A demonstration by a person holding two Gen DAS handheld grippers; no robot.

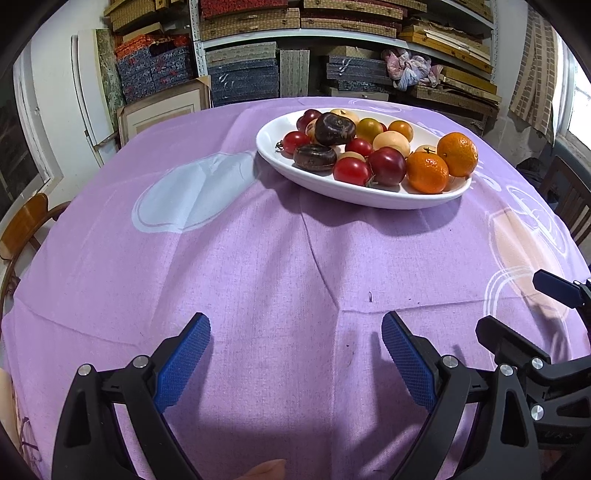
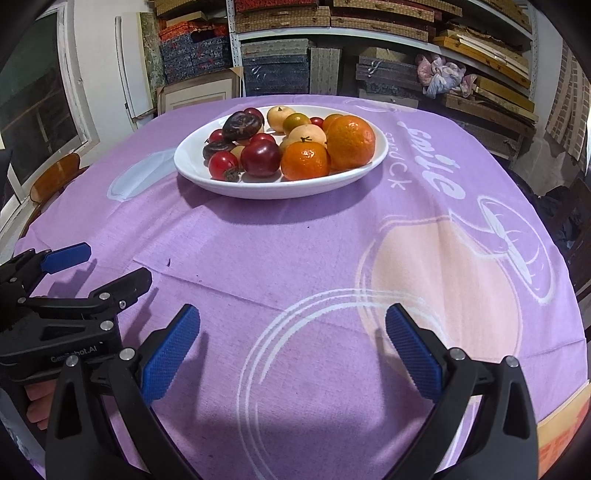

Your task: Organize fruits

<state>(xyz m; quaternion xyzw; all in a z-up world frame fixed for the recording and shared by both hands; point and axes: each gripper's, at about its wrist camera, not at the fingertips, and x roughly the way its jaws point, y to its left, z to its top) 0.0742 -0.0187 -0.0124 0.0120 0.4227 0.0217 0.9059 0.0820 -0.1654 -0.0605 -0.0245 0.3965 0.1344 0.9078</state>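
A white oval plate [image 1: 369,197] [image 2: 258,190] stands on the far half of a purple tablecloth. It is piled with two oranges [image 1: 427,172] [image 2: 350,141], red tomatoes [image 1: 351,171] [image 2: 222,164], dark purple fruits [image 1: 334,128] [image 2: 242,125] and pale yellow ones [image 1: 391,143] [image 2: 307,134]. My left gripper [image 1: 295,332] hangs open over bare cloth, well short of the plate, nothing between its blue pads. My right gripper [image 2: 291,325] is likewise open and empty, near the front edge. Each gripper shows at the side of the other's view.
Shelves stacked with flat boxes [image 1: 303,22] fill the wall behind the table. A wooden chair [image 1: 22,225] stands at the left edge, and another dark chair [image 1: 569,192] at the right. Bare cloth [image 2: 295,251] lies between grippers and plate.
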